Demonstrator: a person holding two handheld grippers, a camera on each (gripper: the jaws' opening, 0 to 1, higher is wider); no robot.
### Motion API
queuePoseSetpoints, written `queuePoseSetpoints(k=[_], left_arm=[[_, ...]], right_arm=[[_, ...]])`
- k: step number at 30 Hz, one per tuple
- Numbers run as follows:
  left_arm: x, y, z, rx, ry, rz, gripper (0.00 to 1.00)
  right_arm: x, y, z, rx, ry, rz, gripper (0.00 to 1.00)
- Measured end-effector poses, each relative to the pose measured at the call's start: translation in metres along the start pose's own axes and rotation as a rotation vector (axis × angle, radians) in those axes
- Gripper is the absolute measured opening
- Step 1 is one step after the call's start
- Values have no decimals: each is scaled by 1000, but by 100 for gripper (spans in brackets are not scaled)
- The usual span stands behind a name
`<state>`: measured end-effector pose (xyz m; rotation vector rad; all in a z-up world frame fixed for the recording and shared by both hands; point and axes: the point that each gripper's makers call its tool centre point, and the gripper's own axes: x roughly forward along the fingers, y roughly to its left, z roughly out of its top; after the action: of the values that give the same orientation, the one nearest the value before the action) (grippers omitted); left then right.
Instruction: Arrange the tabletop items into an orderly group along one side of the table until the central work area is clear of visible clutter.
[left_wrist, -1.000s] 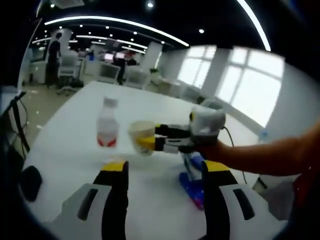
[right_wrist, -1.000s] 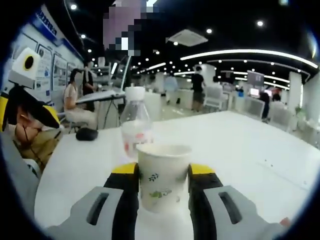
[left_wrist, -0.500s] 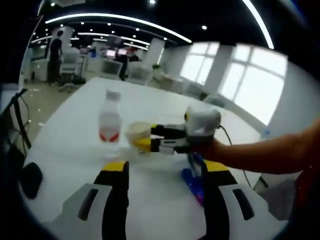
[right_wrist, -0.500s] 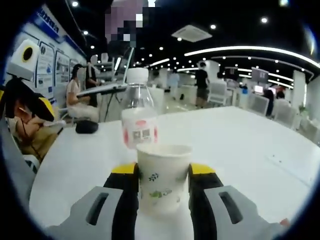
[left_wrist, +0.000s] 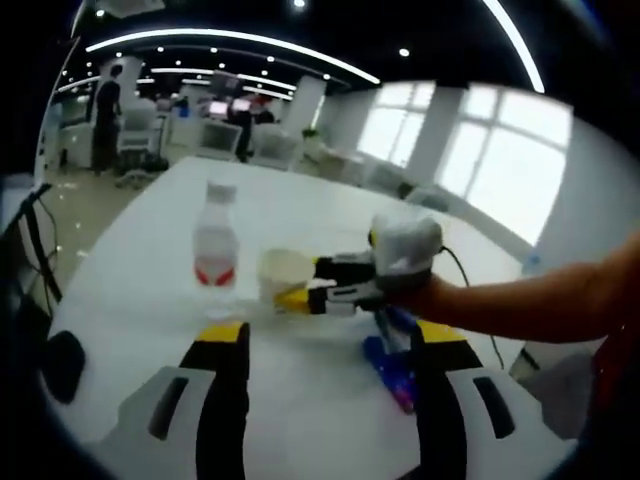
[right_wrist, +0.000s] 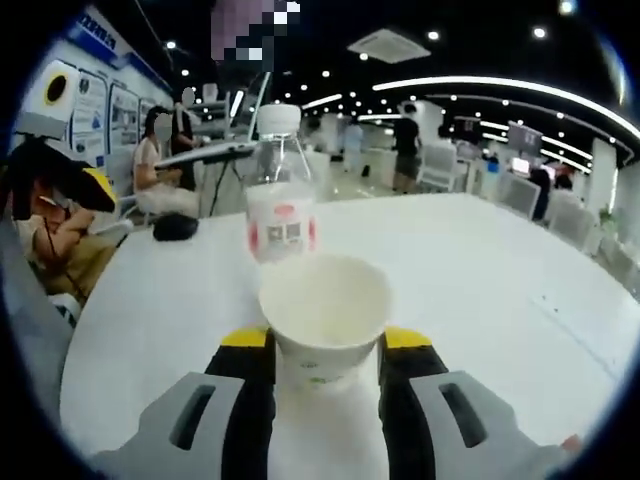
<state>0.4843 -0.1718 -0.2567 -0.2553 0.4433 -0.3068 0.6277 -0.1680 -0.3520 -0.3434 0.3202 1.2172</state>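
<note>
A white paper cup (right_wrist: 322, 312) with a leaf print sits between my right gripper's (right_wrist: 325, 345) jaws, which are shut on it. It leans toward the camera, so I see its empty inside. Just beyond it stands a clear plastic bottle (right_wrist: 281, 205) with a red-and-white label and a white cap. In the left gripper view the cup (left_wrist: 284, 277) is held by the right gripper (left_wrist: 300, 288), close to the right of the bottle (left_wrist: 215, 252). My left gripper (left_wrist: 330, 345) is open and low over the white table (left_wrist: 300, 200), holding nothing.
A blue object (left_wrist: 392, 362) lies on the table beyond my left gripper's right jaw. A black item (left_wrist: 62, 365) rests near the table's left edge, and a black pouch (right_wrist: 175, 227) sits past the bottle. People sit and stand around desks in the background.
The cup has tipped toward the right camera, its open mouth now showing. The bottle looms a little closer behind it. My left gripper has hardly moved.
</note>
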Motion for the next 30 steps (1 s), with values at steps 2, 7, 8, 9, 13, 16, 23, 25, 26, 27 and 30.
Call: queuePoseSetpoints(k=[2,7,8,9,13,16,23,25,26,27,30], left_arm=[[0,-3,2,8,-8,-14,71],[3,-13,1,-7,-14,-82,86],[3,-15,1,-9,-14,-92,87],[3,-16,1,-8,-16,-98,89],[6,-24,2,5,-22,-127,97],[6,-27,4,15,-32,-141,98],[8,-30,1,23,-16,-154,99],[8,-30,0,19,-7,-154,99],[8,-30,0,18,-6,-155,99],[8,-30,0,14,-5,-155,99],[8,-30,0,11,-9,-155,99]], right_arm=[[1,0,1,-5,2,0,39],[3,3,1,7,5,17,39],[3,3,1,9,6,19,39],[4,4,1,10,7,23,39],[5,5,2,11,11,27,39],[5,5,2,8,13,29,40],[5,7,-1,13,28,45,39],[5,6,-1,8,32,40,39],[5,6,-1,9,33,39,40],[4,5,-1,8,36,37,40],[1,5,2,12,31,40,42]])
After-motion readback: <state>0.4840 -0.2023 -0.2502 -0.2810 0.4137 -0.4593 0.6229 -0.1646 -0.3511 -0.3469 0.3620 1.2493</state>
